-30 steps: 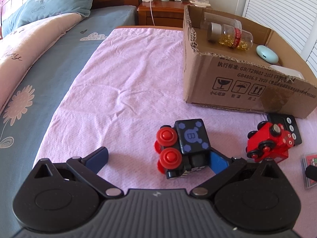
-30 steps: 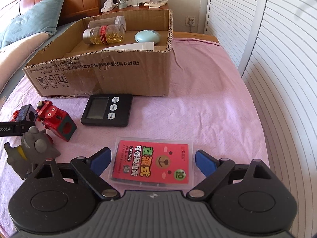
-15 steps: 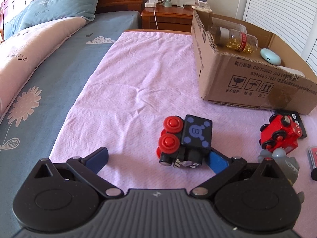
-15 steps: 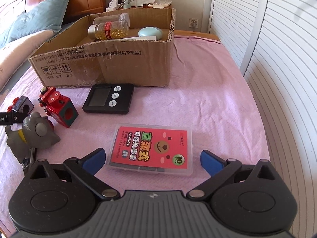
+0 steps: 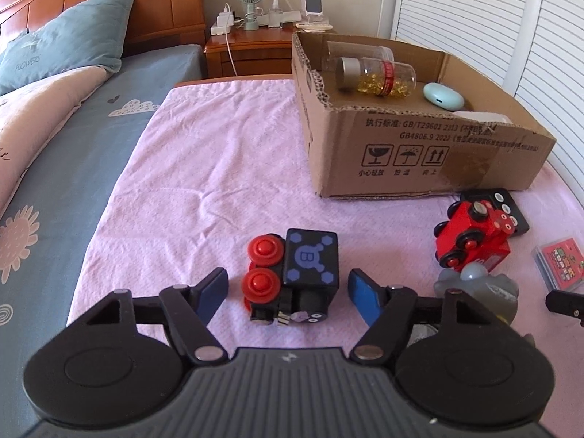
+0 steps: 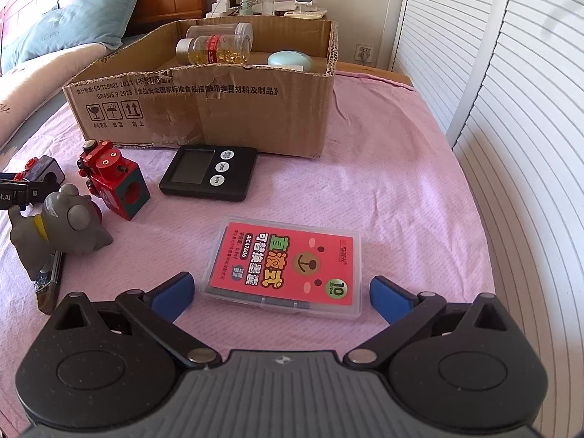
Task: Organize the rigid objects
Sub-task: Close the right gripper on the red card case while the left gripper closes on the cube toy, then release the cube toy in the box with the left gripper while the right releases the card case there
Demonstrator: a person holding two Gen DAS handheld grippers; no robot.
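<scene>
2 blue-padded grippers are hovering over a pink cloth. Left gripper, jaws just closing, is straddling a black toy train with red wheels, not yet touching. Right gripper is gaping around a clear plastic refill case with a red label, near the brown cardboard box.

I see a bed with a blue patterned sheet, a teal pillow and a wooden headboard. A wooden nightstand carries what looks like a small fan. White louvred doors stand in bright daylight.
</scene>
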